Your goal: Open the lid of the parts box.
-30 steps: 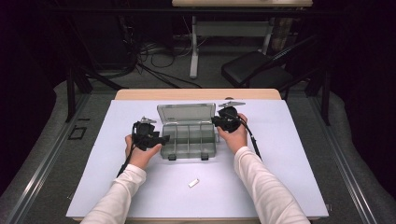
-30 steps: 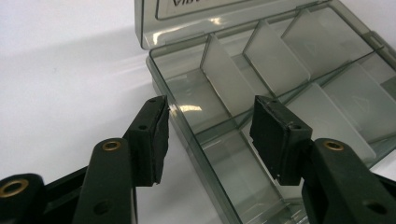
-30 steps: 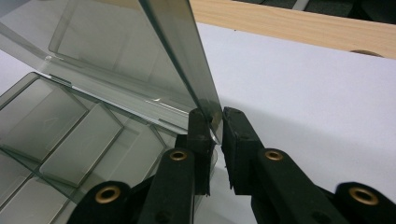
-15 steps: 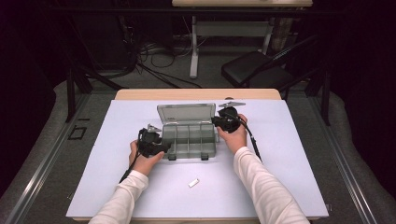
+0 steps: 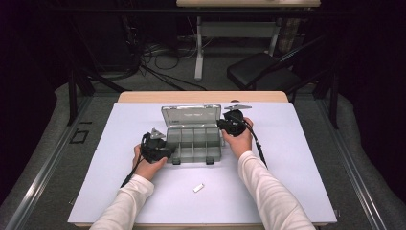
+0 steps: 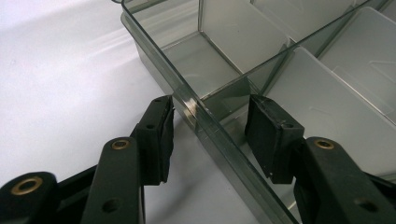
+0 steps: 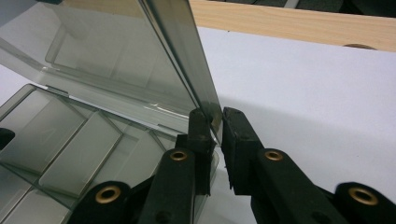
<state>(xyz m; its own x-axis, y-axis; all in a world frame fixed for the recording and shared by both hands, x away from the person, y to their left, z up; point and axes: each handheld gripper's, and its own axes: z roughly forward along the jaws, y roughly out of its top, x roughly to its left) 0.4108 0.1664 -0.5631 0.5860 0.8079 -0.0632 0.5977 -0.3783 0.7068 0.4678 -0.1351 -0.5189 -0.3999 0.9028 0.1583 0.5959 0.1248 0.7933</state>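
The left gripper (image 6: 210,126) is straddling the near-left wall of the one clear smoky plastic compartment box (image 5: 194,143) at mid-table, jaws having just been narrowing but not yet pressing, probably to steady it. The right gripper (image 7: 218,125) is pinching the raised lid (image 7: 177,60), holding it open. One small white piece (image 5: 198,188) is lying on the white sheet (image 5: 297,158).

Right gripper (image 7: 217,122) fingers (image 7: 201,128) clamped on the organizer box's raised lid (image 7: 189,56) edge.
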